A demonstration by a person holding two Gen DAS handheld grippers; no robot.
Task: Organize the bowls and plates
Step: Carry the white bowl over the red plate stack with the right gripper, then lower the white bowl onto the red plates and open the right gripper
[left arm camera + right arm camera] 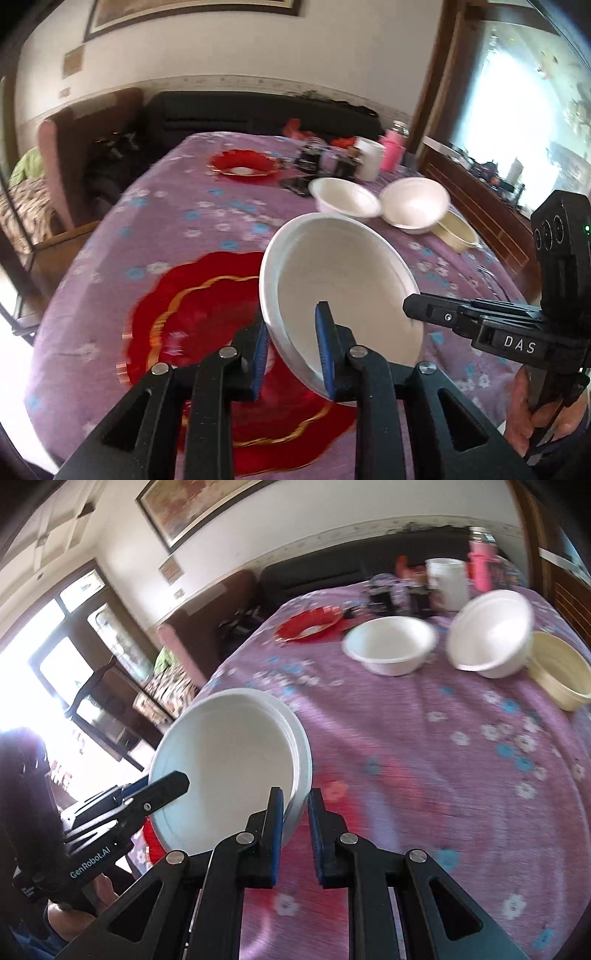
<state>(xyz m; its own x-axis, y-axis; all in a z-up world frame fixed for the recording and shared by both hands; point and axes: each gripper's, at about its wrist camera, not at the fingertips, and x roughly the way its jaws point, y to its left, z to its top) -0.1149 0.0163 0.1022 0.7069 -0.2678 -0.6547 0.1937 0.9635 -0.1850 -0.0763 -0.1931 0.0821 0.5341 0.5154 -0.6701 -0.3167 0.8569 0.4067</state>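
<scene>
Nearest our lenses are the blue-padded fingers of both tools, and between them hangs one white foam bowl (340,291), tilted steeply above the table with its hollow facing us. Our left gripper (293,350) has one pad inside the bowl and one outside, straddling the near rim; we judge it to be clamped there, since the bowl sits off the cloth. Our right gripper (295,827) straddles the opposite side of the rim the same way, with the wall of the bowl between its pads; the gap looks narrow, but whether it is truly pinching or just touching we cannot tell.

Beneath the bowl, in the left wrist view, lies a large red plate with a gold scalloped line (207,332), flat on the purple flowered tablecloth (207,218). A smaller red plate (243,166) sits far across the table, well apart from the first, so the plates are not yet stacked.

Three more bowls wait at the far right: a white bowl standing upright (391,646), a second white bowl tipped on its side (491,635) just beside it, and a cream bowl (557,672) against that one. None is nested in another.

We judge the job to be in its early part: one bowl is in hand and nothing is gathered. Left to do are nesting the four bowls and bringing the two red plates together. A white mug (448,583) and pink bottle (480,565) stand behind.
</scene>
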